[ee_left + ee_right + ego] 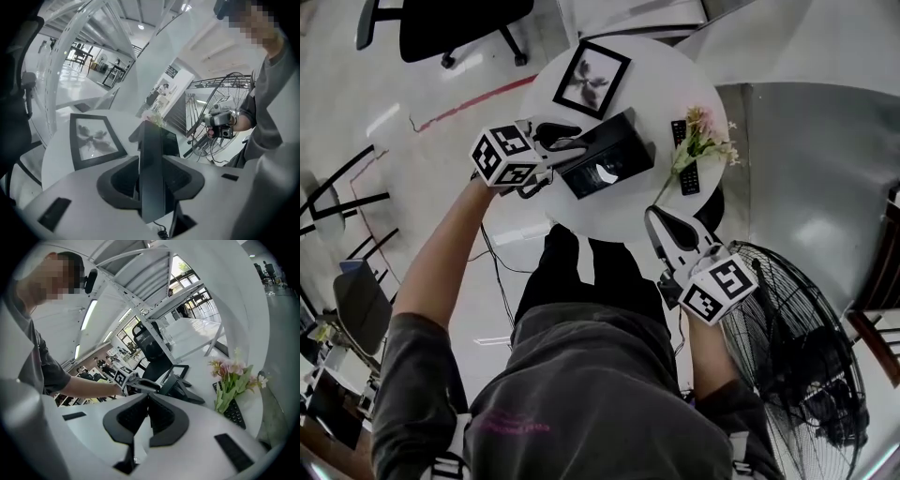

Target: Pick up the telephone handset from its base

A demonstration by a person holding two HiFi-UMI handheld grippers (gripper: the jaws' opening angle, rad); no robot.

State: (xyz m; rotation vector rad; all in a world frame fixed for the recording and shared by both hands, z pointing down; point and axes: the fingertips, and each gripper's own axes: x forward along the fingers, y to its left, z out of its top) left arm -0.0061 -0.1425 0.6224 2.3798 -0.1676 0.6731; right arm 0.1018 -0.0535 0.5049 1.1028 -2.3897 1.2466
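A black telephone base (617,150) sits on the round white table (609,220). Its black handset (152,173) lies lengthwise between the jaws of my left gripper (151,164), reaching deep toward the throat, with its coiled cord just below. The pads stand close on either side of it and I see no squeeze, so the gripper reads as open. In the head view my left gripper (558,150) is at the phone's left end. My right gripper (661,220) hangs over the table's near edge, shut and empty, its tips touching (148,399).
A black picture frame (592,79) lies behind the phone. Pink flowers (698,141) and a remote (685,157) lie right of it. A standing fan (797,337) is at my right and an office chair (455,23) beyond the table.
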